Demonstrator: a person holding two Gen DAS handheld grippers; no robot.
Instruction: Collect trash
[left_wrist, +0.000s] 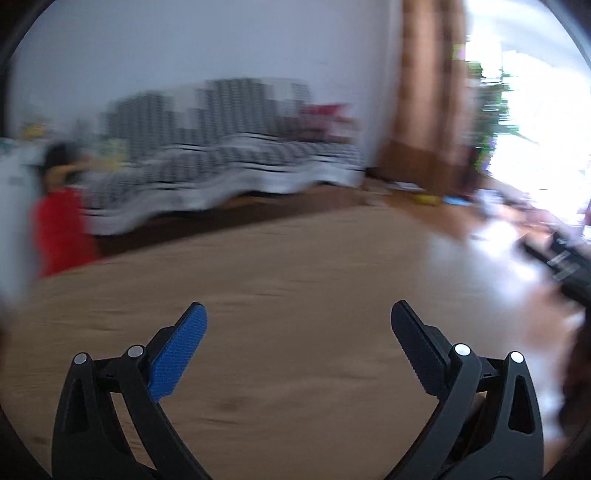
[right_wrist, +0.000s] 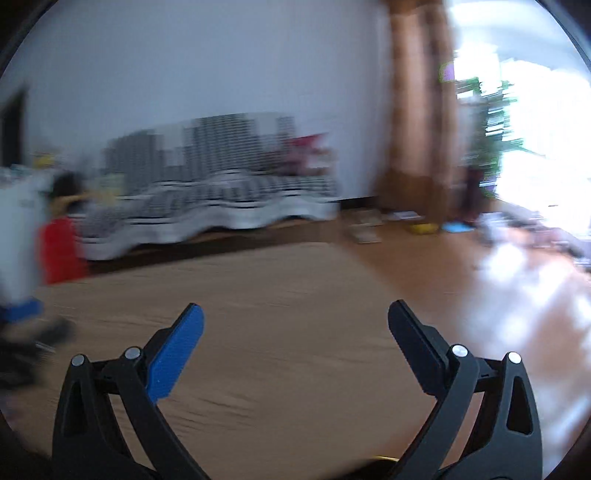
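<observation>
One sofa (left_wrist: 229, 162) with a black-and-white striped cover, one brown curtain (left_wrist: 424, 92), one green plant (left_wrist: 493, 110) by the window and one person in a red top (left_wrist: 59, 229). On the floor (right_wrist: 258, 314) lie one yellow thing (right_wrist: 423, 228) and one blue thing (right_wrist: 456, 227), both too blurred to name.

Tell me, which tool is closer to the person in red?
Left, probably. The person in red is ahead-left of both, looking larger from the left tool than from the right tool.
</observation>
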